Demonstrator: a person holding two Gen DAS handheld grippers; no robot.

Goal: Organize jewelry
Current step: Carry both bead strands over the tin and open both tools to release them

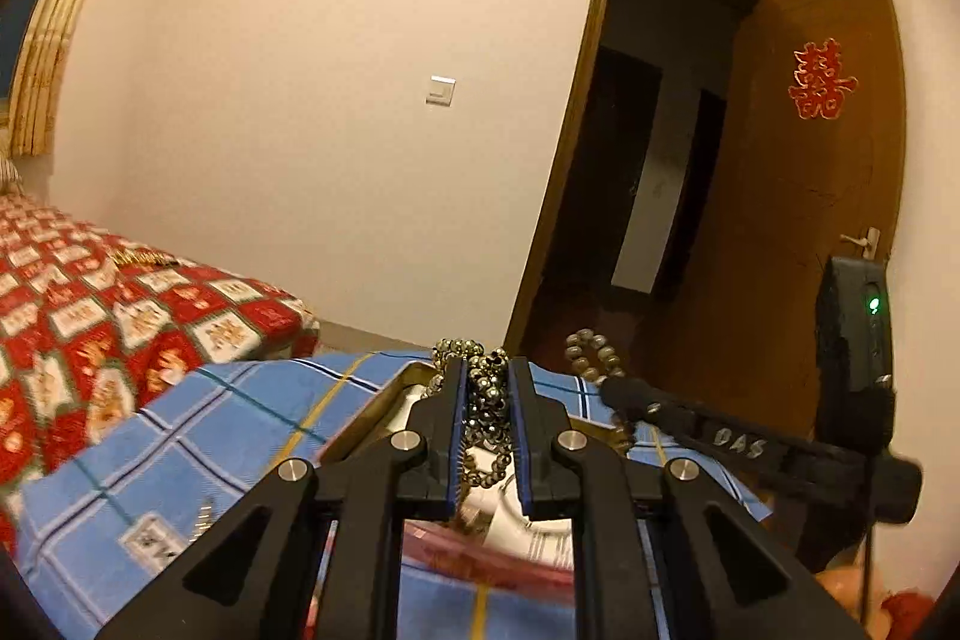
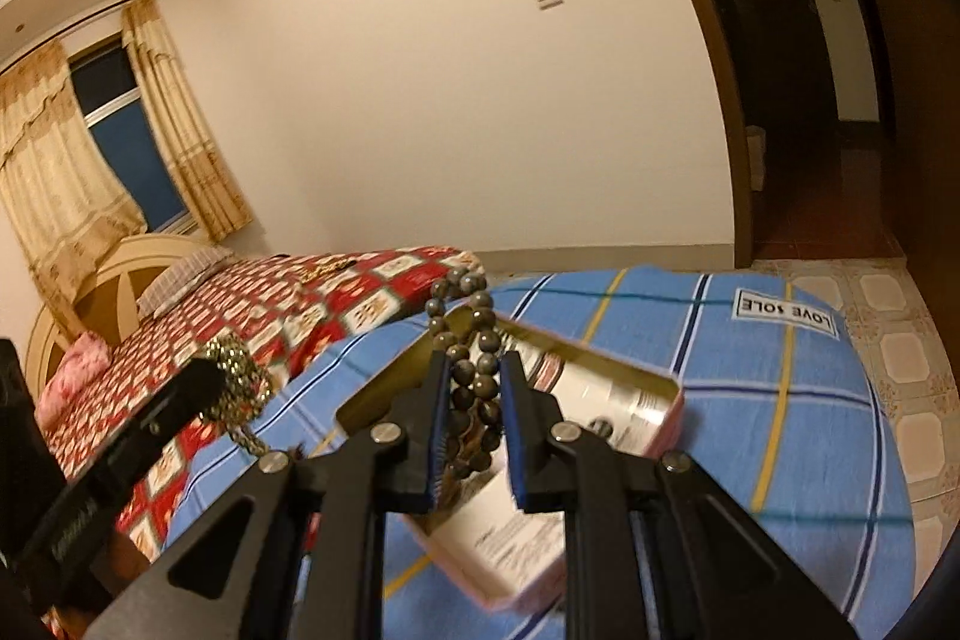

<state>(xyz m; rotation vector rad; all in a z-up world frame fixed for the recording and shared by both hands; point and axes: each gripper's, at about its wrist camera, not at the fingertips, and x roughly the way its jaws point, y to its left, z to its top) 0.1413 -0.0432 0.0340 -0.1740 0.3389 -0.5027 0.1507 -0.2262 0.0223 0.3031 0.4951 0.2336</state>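
Black plastic jaws with blue pads make up the left gripper, which stands narrow, clamped on a string of small shiny metallic beads that bunches between the pads and spills over their tips. Beside it, the right gripper is likewise nearly closed, pinching a strand of larger dull grey-brown beads; the strand loops up past the fingertips and hangs down between the jaws. Both grippers hover above an open pink box with a gold-toned inner wall, holding white printed packets. The box lies on a blue checked cloth bearing a label that reads LOVE SOLE. Behind the cloth spreads a red patterned bedspread. Further back are a cream wall with a light switch, curtains, and an open brown door with a red paper emblem.
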